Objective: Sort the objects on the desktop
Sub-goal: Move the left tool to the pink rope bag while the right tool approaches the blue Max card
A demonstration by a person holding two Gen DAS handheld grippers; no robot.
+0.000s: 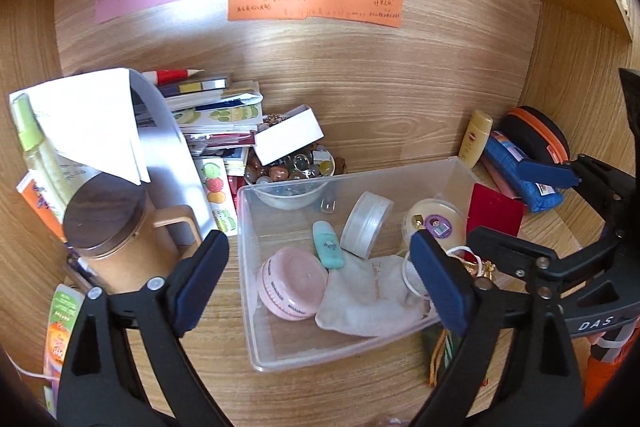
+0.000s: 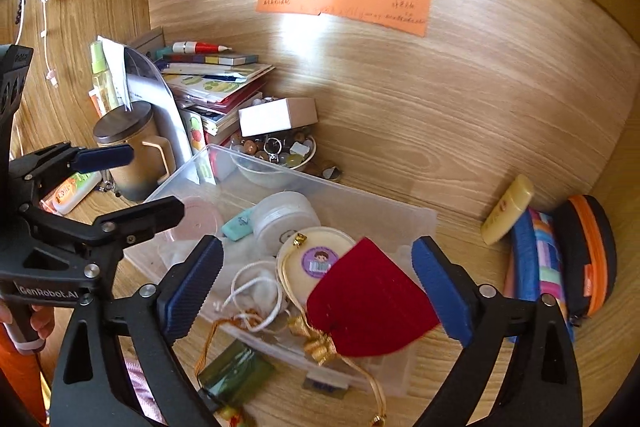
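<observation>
A clear plastic bin [image 1: 360,351] [image 2: 416,223] stands on the wooden desk. It holds a pink round case [image 1: 292,285], a teal tube [image 1: 328,245], a clear round jar [image 1: 366,225] [image 2: 286,217], a cream round tin [image 1: 434,223] [image 2: 316,259] and a white cloth pouch [image 1: 368,301]. A red velvet pouch [image 2: 370,307] [image 1: 496,215] with gold cord lies over the bin's right edge. My left gripper [image 1: 320,285] is open over the bin. My right gripper [image 2: 318,291] is open, its fingers either side of the red pouch. Each gripper shows in the other's view.
A brown lidded mug [image 1: 116,227] [image 2: 132,151] stands left of the bin, with stacked books and papers [image 1: 216,115] behind. A bowl of beads [image 2: 280,155] and a white box [image 2: 276,117] sit behind the bin. A yellow tube [image 2: 506,209], blue pouch [image 2: 538,267] and orange-trimmed case [image 2: 588,251] lie right.
</observation>
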